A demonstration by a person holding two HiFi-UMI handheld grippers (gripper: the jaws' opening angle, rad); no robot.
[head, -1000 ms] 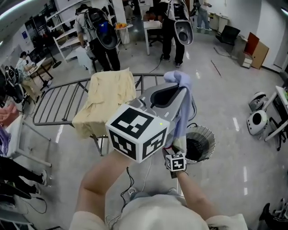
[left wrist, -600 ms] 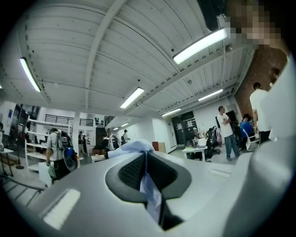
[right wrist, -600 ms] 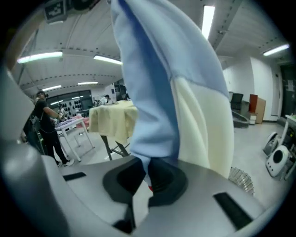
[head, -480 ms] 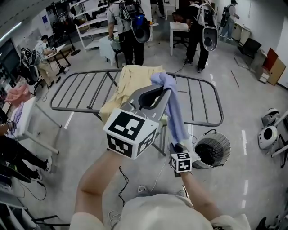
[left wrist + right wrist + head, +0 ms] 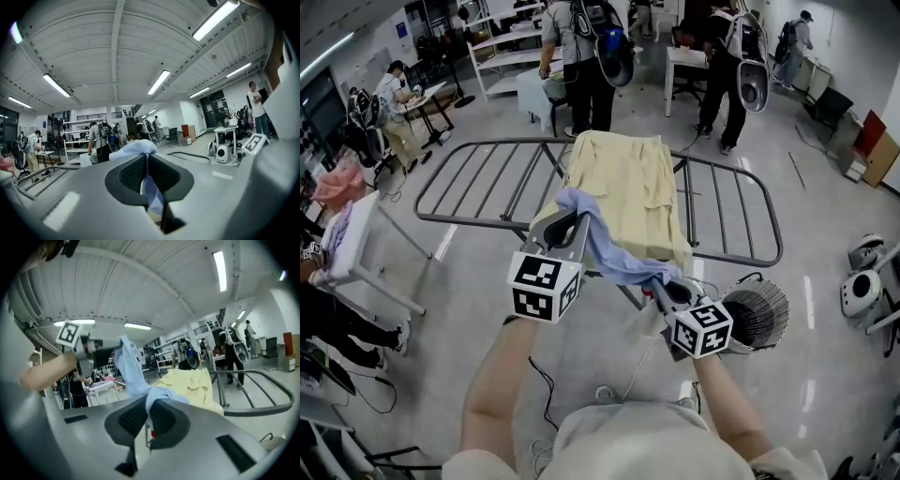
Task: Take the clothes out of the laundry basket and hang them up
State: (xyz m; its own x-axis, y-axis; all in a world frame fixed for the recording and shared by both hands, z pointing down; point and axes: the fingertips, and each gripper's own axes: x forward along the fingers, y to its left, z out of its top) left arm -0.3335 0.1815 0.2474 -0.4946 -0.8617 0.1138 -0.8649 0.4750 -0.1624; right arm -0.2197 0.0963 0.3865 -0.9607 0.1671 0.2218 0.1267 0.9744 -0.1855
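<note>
The left gripper (image 5: 565, 225) and right gripper (image 5: 660, 287) are each clamped on the light-blue garment (image 5: 607, 251), which stretches between them. Both forearms are extended, the left reaching farther forward. Just beyond stands the grey drying rack (image 5: 487, 178), with a yellow garment (image 5: 628, 187) draped over its middle — bare rails on either side. The wire laundry basket (image 5: 759, 314) sits on the floor to the right of the right gripper.

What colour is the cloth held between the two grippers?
The cloth is light blue, clearest in the head view.
</note>
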